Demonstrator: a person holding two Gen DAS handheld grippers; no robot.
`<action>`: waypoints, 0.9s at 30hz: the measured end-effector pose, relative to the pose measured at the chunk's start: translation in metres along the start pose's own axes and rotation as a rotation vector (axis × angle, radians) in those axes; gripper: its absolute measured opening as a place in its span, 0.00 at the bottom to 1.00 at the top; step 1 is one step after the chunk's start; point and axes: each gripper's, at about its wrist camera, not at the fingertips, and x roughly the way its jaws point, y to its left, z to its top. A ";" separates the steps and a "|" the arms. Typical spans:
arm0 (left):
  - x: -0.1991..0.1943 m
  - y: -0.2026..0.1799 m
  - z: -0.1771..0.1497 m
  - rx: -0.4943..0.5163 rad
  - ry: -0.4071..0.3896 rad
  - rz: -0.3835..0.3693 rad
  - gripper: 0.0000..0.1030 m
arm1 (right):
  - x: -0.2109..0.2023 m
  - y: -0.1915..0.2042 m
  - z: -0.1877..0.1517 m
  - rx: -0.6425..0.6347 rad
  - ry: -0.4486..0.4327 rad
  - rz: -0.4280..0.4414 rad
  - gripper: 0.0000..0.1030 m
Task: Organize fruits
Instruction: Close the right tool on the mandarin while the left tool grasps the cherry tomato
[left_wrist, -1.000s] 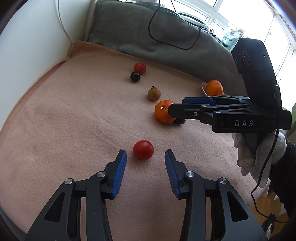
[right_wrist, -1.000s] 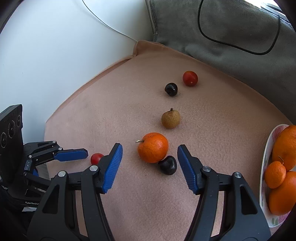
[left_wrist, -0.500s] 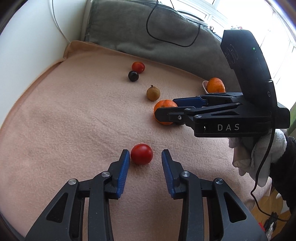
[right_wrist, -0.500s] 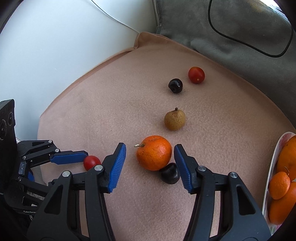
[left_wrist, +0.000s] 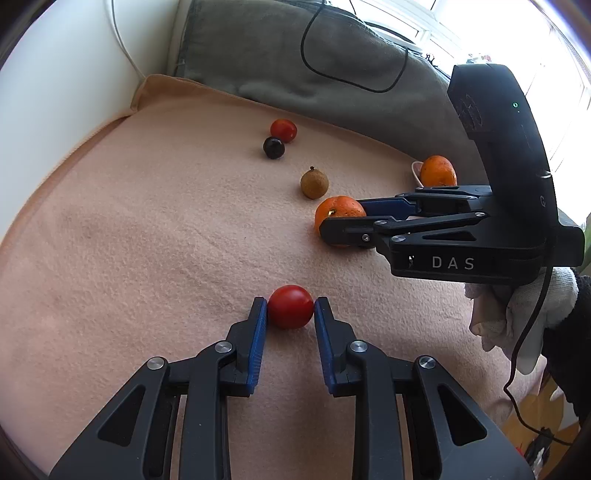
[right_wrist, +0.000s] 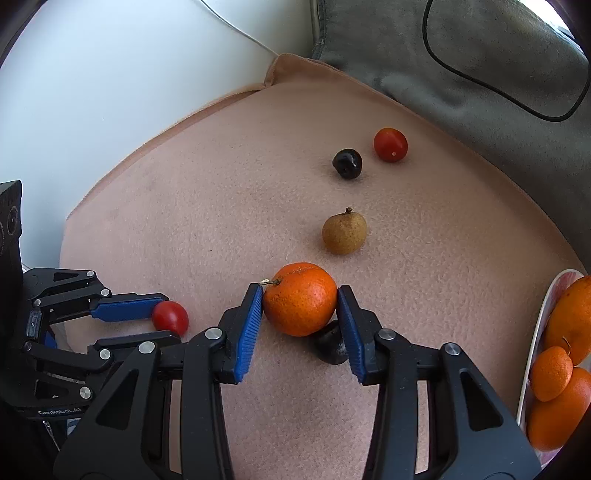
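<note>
My left gripper (left_wrist: 290, 308) is shut on a red cherry tomato (left_wrist: 290, 306) that rests on the peach blanket (left_wrist: 147, 229). My right gripper (right_wrist: 300, 300) is shut on an orange mandarin (right_wrist: 300, 298), also on the blanket; it also shows in the left wrist view (left_wrist: 338, 212). A dark plum (right_wrist: 330, 347) lies against the mandarin, beside the right finger. A brown longan (right_wrist: 344, 230), a second dark plum (right_wrist: 347, 163) and a second red tomato (right_wrist: 390, 144) lie further back.
A white plate (right_wrist: 532, 369) with several oranges stands at the right edge. A grey cushion (left_wrist: 295, 66) with a black cable lies behind the blanket. A white wall (right_wrist: 110, 74) is on the left.
Both grippers moved forward and closed: the left onto the red tomato, the right onto the mandarin.
</note>
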 end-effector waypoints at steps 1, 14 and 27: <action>0.000 0.000 0.000 -0.002 -0.001 0.000 0.24 | 0.001 0.000 0.000 -0.004 -0.001 -0.003 0.42; -0.006 0.000 0.000 -0.006 -0.025 -0.005 0.23 | -0.013 0.001 -0.003 0.023 -0.050 0.001 0.40; -0.017 -0.011 0.015 0.012 -0.072 -0.028 0.23 | -0.057 -0.014 -0.012 0.086 -0.148 0.001 0.40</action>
